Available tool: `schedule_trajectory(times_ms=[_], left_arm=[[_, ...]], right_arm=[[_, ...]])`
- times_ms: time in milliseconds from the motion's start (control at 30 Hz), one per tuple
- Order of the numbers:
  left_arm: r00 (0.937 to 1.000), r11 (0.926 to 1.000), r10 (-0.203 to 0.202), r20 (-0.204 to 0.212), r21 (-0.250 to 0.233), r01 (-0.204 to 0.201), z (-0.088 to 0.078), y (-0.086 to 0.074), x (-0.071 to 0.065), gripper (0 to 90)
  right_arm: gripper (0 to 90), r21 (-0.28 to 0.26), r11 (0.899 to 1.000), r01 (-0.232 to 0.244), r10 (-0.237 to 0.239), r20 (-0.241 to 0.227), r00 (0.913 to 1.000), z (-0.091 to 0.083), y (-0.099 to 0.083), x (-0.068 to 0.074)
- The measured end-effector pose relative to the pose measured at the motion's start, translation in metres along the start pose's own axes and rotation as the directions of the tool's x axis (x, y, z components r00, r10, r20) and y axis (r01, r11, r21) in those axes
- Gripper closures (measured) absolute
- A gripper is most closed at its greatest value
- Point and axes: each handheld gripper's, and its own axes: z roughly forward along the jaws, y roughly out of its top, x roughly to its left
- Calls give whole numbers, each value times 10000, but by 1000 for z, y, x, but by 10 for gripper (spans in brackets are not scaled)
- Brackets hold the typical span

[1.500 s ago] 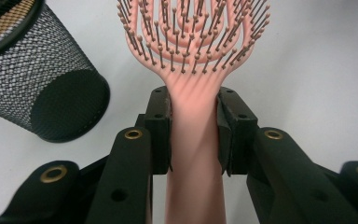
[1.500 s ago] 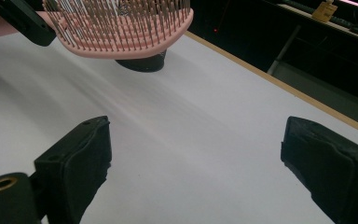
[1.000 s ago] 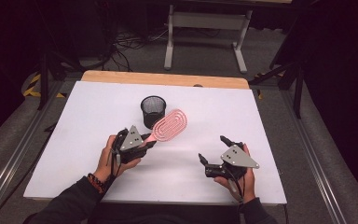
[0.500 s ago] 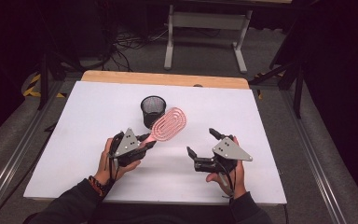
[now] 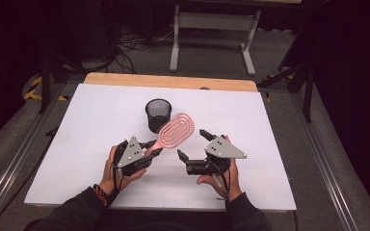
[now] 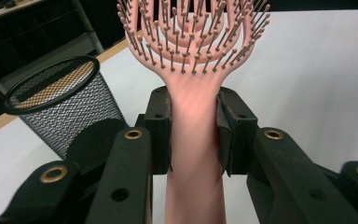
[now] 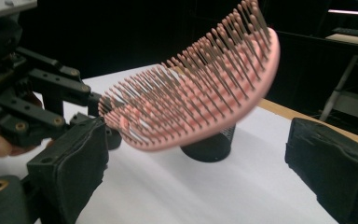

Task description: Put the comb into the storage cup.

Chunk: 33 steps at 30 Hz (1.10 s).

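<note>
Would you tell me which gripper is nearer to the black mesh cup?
Left. The left gripper, clamped on the pink hairbrush, sits just below the mesh cup; the right gripper is open, farther off to its lower right.

Dark sleeves; seemingly beaded wristband [image 5: 101,191]; black gripper [image 5: 153,146], brass screws.

Our left gripper [image 6: 193,135]: we have both black jaws clamped on the hairbrush handle, one pad pressed against each side.
Pink hairbrush [image 6: 193,70]: our landmark; its handle rises between our jaws, and its open, looped head of ball-tipped bristles spreads above them.
Black wire-mesh cup [image 6: 58,109]: we see it left of the hairbrush, upright, its round rim tilted in view.
White tabletop [image 6: 307,74]: it lies behind and right of the hairbrush.
</note>
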Motion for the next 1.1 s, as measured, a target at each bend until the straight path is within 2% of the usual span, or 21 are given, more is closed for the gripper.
schedule_trajectory(times_ms=[167, 567, 600, 700, 800, 833, 867, 967, 1100], left_arm=[[10000, 9999, 40, -16, -104, -40, -2, 0, -2, 693], [9996, 9995, 250, -133, -187, -252, -1, 0, -7, 693], [9997, 9996, 188, -135, -189, -190, 0, -1, -7, 693], [9997, 9997, 169, -159, -195, -172, 0, -1, -8, 694], [9991, 9994, 322, -290, -118, -325, 1, -2, -9, 694], [9989, 9993, 360, -294, -84, -362, 2, -2, -9, 694], [9988, 9994, 346, -341, -85, -349, 3, -3, -10, 694], [9986, 9992, 385, -370, -78, -389, 4, -4, -10, 694], [9980, 9990, 453, -443, -27, -455, 6, -4, -11, 694]], right_arm=[[60, 269, 9995, -156, 171, -543, 9984, 11, 6, 3], [103, -43, 9967, -806, 797, -1057, 9912, 22, 13, 2], [128, 78, 9967, -811, 815, -958, 9921, 23, 14, 1], [170, -90, 9961, -879, 866, -958, 9916, 22, 15, 1], [220, -242, 9947, -995, 966, -1005, 9902, 20, 16, 0], [244, -460, 9919, -1187, 1135, -1027, 9882, 19, 16, -1], [286, -502, 9904, -1288, 1229, -1072, 9866, 18, 16, -1], [322, -610, 9875, -1457, 1382, -1125, 9840, 18, 16, -1], [444, -923, 9794, -1798, 1687, -1161, 9788, 16, 16, -3]])
